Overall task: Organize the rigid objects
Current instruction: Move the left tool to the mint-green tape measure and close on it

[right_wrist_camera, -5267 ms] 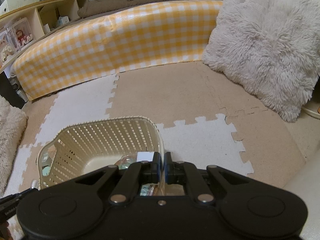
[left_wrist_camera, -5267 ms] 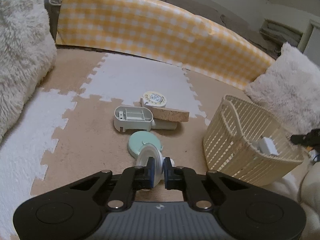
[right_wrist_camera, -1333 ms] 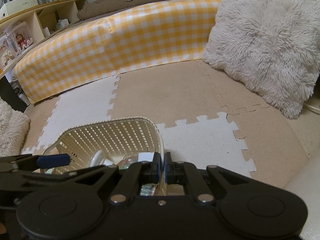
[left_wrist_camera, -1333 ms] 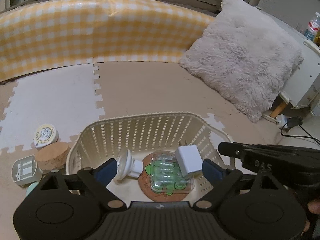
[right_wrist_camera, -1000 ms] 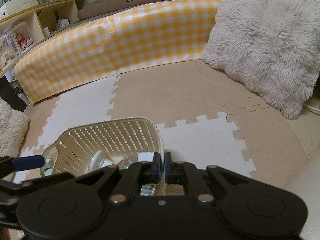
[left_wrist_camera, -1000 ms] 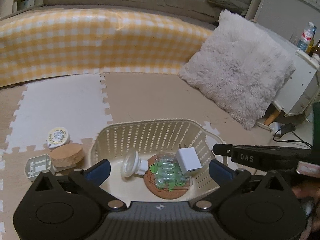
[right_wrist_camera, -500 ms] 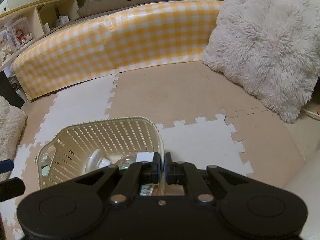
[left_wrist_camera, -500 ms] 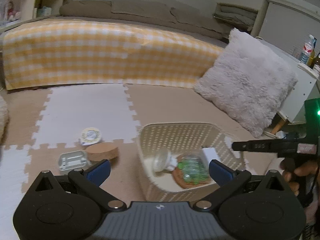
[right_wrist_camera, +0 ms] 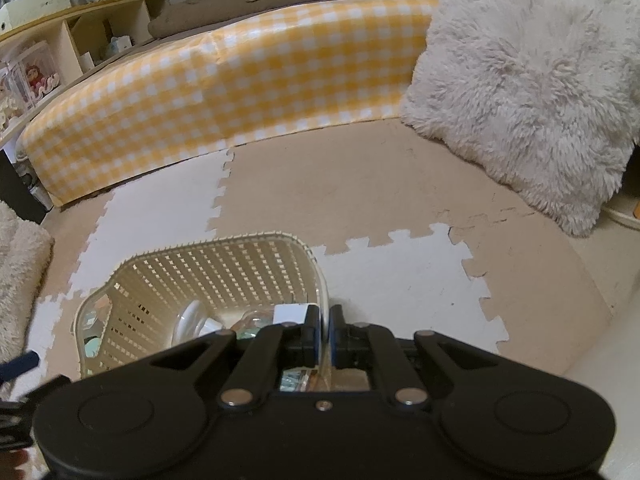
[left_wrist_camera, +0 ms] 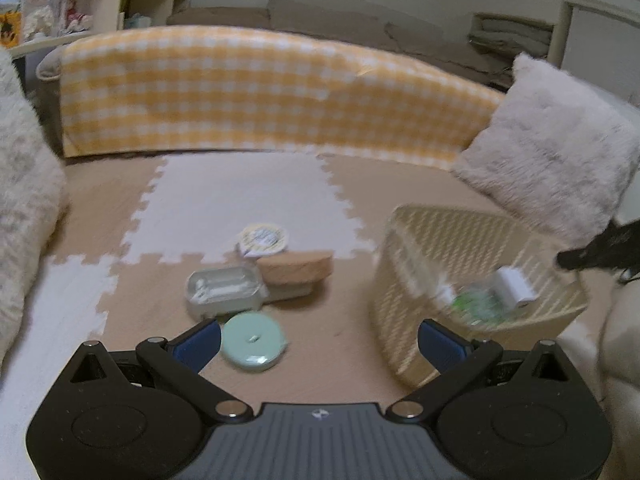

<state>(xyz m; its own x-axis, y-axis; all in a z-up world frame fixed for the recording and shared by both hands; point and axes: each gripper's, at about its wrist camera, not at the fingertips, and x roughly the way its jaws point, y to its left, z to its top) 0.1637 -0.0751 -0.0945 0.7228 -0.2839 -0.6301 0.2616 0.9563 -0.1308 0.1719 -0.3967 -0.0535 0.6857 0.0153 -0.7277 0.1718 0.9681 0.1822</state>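
Mint disc (left_wrist_camera: pixel 253 340) next in line; basket (left_wrist_camera: pixel 400 320) part filled.

We note our left gripper (left_wrist_camera: pixel 320 340) with fingers spread wide and empty, now swung from over the basket to the loose pile, so one drop looks done and a fresh pick is due. Nearest, the mint disc lies flat on the tan mat (left_wrist_camera: pixel 340 360), just beside the left fingertip; being round, it shows no long axis. Behind it the grey tray (left_wrist_camera: pixel 222 288) runs left to right, touching the cork block (left_wrist_camera: pixel 295 268), then the yellow tin (left_wrist_camera: pixel 263 239). Our right gripper (right_wrist_camera: pixel 325 336) is pinched shut on the basket's rim.
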